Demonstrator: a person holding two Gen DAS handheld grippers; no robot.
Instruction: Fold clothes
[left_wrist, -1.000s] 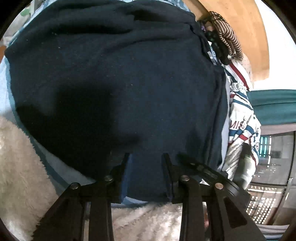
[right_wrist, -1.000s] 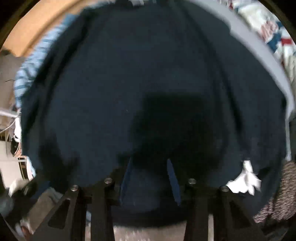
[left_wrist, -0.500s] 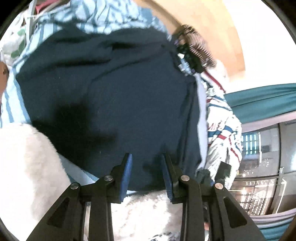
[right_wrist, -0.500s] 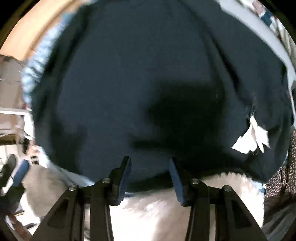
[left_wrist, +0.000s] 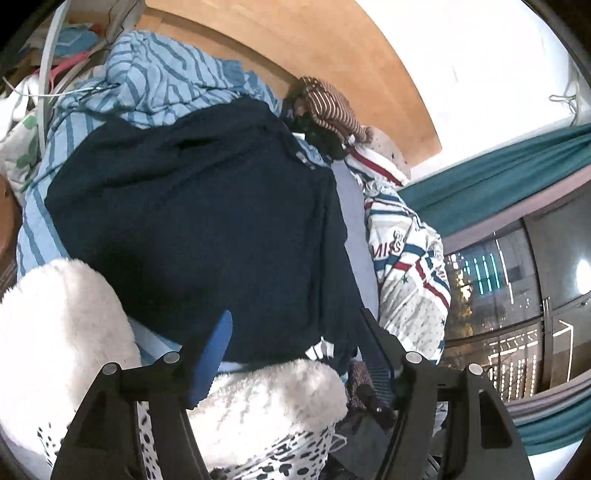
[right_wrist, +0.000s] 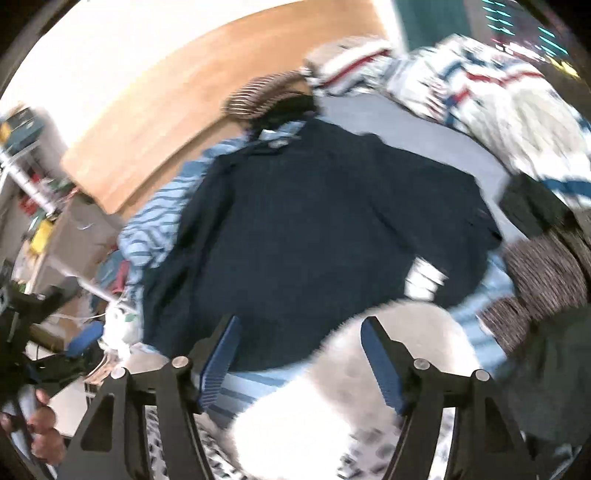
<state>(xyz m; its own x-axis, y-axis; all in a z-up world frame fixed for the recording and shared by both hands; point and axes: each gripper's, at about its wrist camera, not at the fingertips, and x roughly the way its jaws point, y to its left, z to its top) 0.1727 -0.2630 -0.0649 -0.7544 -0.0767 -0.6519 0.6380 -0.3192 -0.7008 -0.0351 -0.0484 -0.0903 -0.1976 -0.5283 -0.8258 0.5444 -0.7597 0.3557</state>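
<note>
A dark navy garment (left_wrist: 207, 221) lies spread flat on a blue striped sheet (left_wrist: 155, 85); the right wrist view shows it too (right_wrist: 314, 221), blurred by motion. A white label (left_wrist: 319, 349) shows at its near edge. My left gripper (left_wrist: 293, 325) hovers above that near edge, its jaws opening with nothing between them. My right gripper (right_wrist: 301, 325) hangs over the same edge from the other side, jaws also opening and empty. Neither gripper's blue pads touch the cloth.
White fluffy fabric (left_wrist: 62, 332) bulges close under both grippers. A brown striped garment (left_wrist: 328, 107) and a white quilt with red and blue stripes (left_wrist: 406, 266) lie by a wooden headboard (left_wrist: 332, 55). A window (left_wrist: 517, 295) is right. A hand (right_wrist: 40, 435) shows low left.
Both grippers have risen and drawn back from the navy garment's near edge, which sat between their pads a second ago. Their jaws have spread wider, and more of the bed shows.
</note>
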